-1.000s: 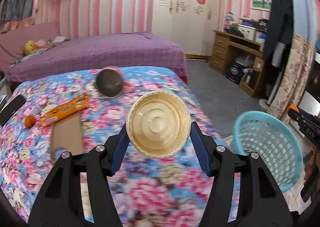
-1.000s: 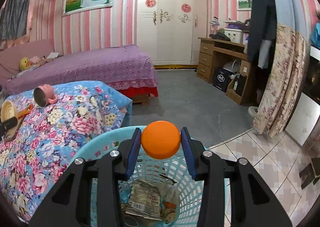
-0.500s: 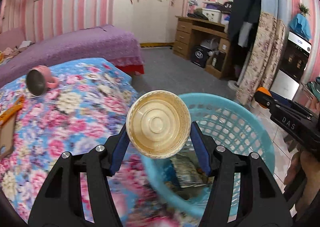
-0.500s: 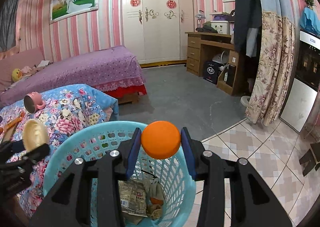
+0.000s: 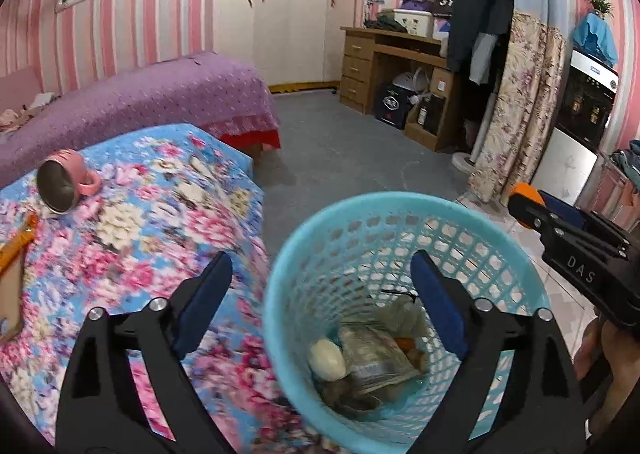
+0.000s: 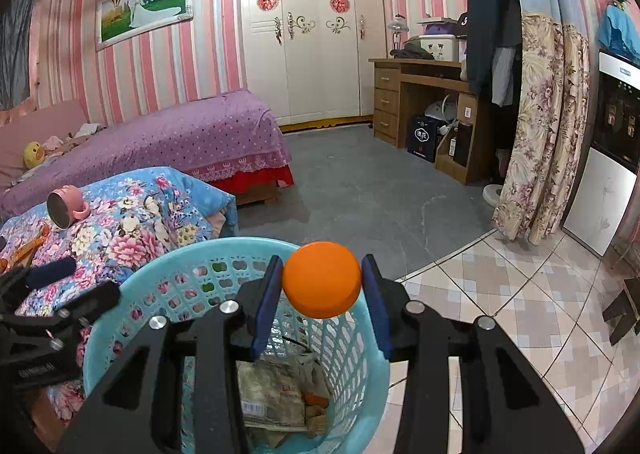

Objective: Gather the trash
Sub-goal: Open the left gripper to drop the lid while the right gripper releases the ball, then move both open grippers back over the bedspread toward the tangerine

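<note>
Two grippers hang over the blue basket (image 5: 404,213): the left gripper (image 5: 322,302) is opening with nothing between its jaws, while the right gripper (image 6: 322,286) clamps the orange ball (image 6: 322,280), directly above the basket's far rim

A floral-covered bed (image 5: 132,213) at the left carries a tipped pink mug (image 5: 66,183) at its far side and an orange wrapper (image 5: 18,244) nearer.
</note>
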`<state>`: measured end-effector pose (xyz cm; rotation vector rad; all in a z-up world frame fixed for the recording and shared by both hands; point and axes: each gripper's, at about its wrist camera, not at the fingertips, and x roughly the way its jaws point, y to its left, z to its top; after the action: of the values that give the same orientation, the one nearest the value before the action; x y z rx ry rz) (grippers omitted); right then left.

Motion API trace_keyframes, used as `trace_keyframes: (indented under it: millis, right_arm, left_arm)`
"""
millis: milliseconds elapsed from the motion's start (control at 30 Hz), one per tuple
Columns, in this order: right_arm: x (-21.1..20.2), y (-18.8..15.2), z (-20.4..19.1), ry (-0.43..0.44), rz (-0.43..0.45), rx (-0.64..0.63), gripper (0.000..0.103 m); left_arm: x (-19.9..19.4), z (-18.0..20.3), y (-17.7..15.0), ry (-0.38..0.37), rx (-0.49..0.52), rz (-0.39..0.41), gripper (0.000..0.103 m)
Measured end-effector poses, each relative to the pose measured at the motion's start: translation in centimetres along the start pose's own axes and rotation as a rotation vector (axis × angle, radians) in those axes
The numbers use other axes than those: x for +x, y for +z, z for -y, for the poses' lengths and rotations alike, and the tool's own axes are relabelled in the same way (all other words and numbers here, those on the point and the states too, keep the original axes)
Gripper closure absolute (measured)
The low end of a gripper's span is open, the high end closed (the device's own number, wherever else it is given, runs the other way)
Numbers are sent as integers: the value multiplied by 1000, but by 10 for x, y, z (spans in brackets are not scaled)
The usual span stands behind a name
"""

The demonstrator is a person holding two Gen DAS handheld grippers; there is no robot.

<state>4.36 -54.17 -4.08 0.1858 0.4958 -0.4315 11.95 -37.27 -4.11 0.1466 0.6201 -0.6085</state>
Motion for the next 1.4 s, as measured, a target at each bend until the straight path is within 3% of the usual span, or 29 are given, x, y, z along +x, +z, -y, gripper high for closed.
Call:
trace_keyframes:
  millis: [267, 533, 600, 667, 767, 933, 1133, 1400]
  right_arm:
    - [-2, 1, -8, 2, 18, -7, 62]
    - [-4, 5, -28, 14, 32, -28, 61]
    - [-5, 7, -36, 8, 38, -45, 50]
    - [-7, 10, -40, 9, 52, -47, 25]
    - [-6, 13, -46, -5, 58, -38, 13]
    - [-5, 17, -54, -30, 57, -13, 5]
    - [-7, 23, -70, -36, 66, -13, 5]
    - [-3, 27, -111, 27, 57, -20, 5]
  left_arm:
    - [-17, -54, 7, 117, -57, 37, 7]
    - [-35, -80, 11, 186, -67, 79, 6]
    - [-41, -87, 10, 203, -75, 90, 6]
    - [-45, -95, 9, 198, -97, 85, 6]
    - [-51, -107, 8, 207, -114, 84, 6]
    - [-63, -127, 7, 231, -129, 92, 6]
    - [-79, -156, 4, 271, -127, 97, 6]
    - [-99, -222, -4, 367, -160, 90, 6]
